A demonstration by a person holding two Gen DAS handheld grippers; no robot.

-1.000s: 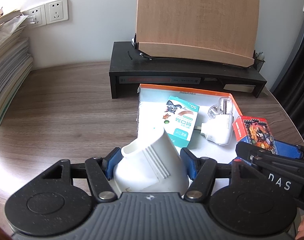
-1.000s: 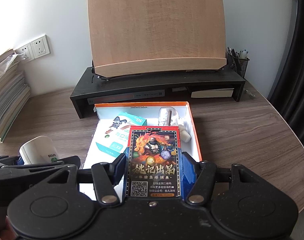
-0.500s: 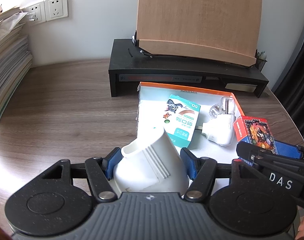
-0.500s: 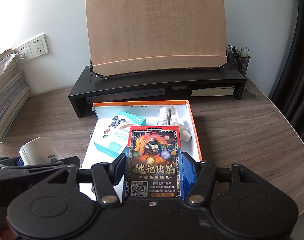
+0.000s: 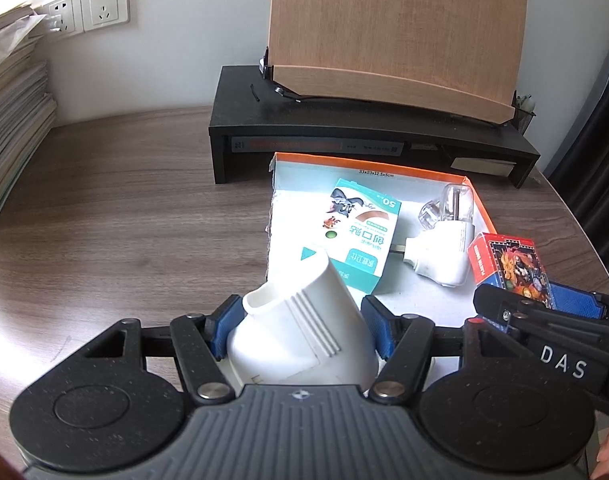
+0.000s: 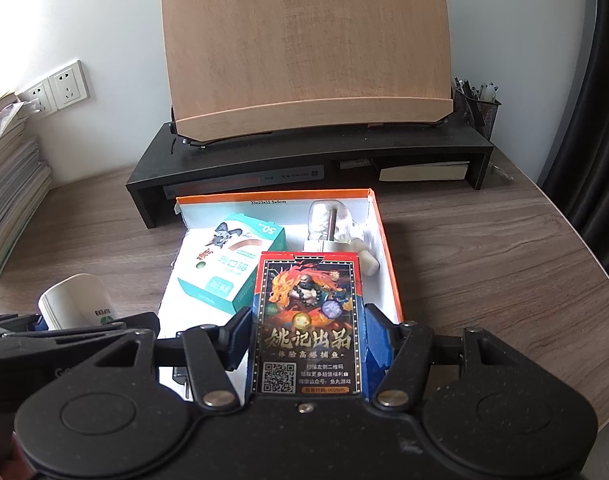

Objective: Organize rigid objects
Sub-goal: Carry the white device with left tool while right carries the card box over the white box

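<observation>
Left tool (image 5: 300,320): jaws part-way open, blue pads pressed on both sides of a white plastic cup (image 5: 300,332). The cup lies tilted, mouth toward upper left, held over the near left edge of the orange-rimmed box (image 5: 368,162). In the right wrist view the same cup (image 6: 74,300) shows at lower left, outside the box wall.

Right tool (image 6: 308,344): jaws about half open, pads clamped on the long sides of a card pack (image 6: 308,320) with a red top and a dragon print. The pack is held face up over the near right part of the box (image 6: 388,248).

Inside the box: a teal bandage carton (image 5: 356,236) lying flat at left centre, and a white plug-in night light (image 5: 440,248) with a clear bulb to its right. The two are just beside each other.

The box sits on the wooden surface (image 5: 124,208), directly in front of a black monitor riser (image 5: 344,136) carrying a wooden book stand (image 5: 396,28).
</observation>
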